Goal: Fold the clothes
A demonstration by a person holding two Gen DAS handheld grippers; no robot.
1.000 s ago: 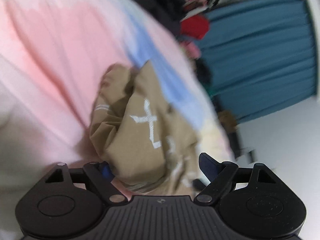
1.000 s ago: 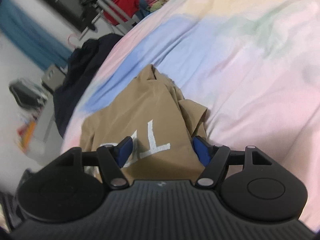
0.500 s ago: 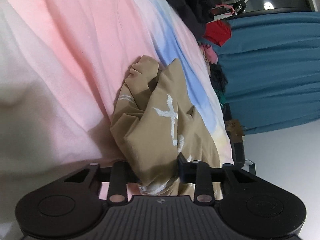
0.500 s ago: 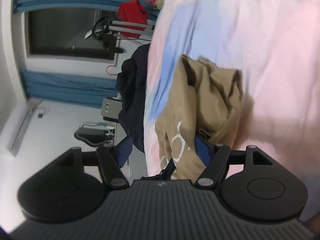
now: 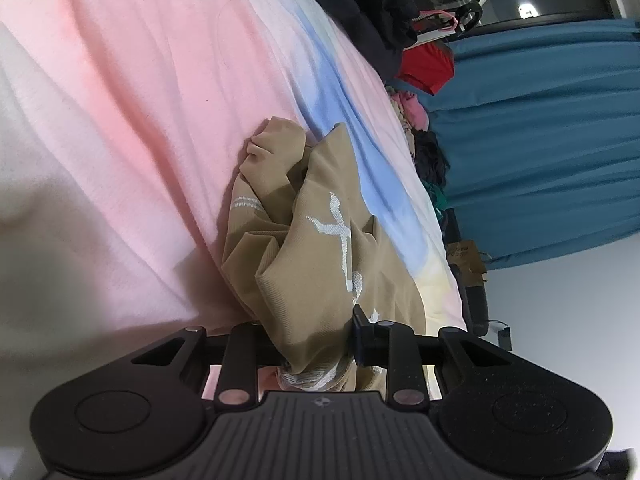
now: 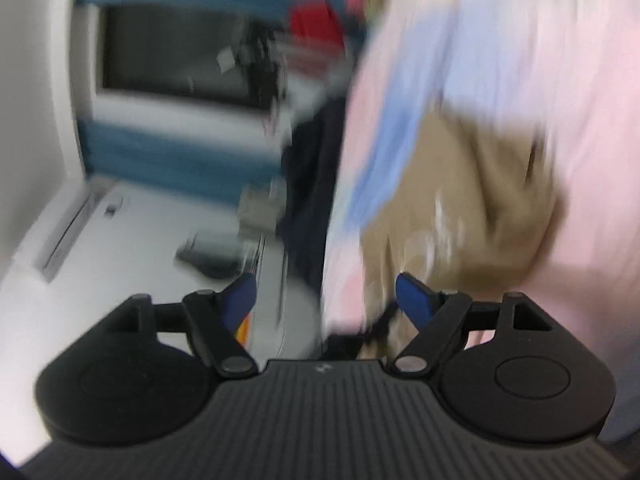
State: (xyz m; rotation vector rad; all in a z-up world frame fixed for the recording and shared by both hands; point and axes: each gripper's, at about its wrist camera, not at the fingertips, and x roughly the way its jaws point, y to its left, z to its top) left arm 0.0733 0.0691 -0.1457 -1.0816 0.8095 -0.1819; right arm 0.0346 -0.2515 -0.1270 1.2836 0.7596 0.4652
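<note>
A crumpled tan garment [image 5: 312, 248] with white lettering lies on the pastel pink and blue bed sheet [image 5: 140, 100]. My left gripper [image 5: 316, 340] is shut on the garment's near edge, and the cloth bunches between its black fingers. The right wrist view is blurred by motion. There the tan garment [image 6: 472, 208] lies ahead and to the right on the sheet [image 6: 560, 60]. My right gripper [image 6: 326, 292] has its blue pads apart, the jaws are opening, and no cloth is pressed between them.
Dark clothes [image 5: 376, 12] are piled at the bed's far edge, with a red garment [image 5: 428, 64] and more clothing beyond. A blue curtain [image 5: 540, 140] hangs behind. The right wrist view shows dark clothes [image 6: 308, 184] over the bed's side and a window [image 6: 172, 52].
My left jaws closed onto the tan garment's edge and have stayed there. My right gripper rolled and swung left off the garment, and its pads now stand wider apart.
</note>
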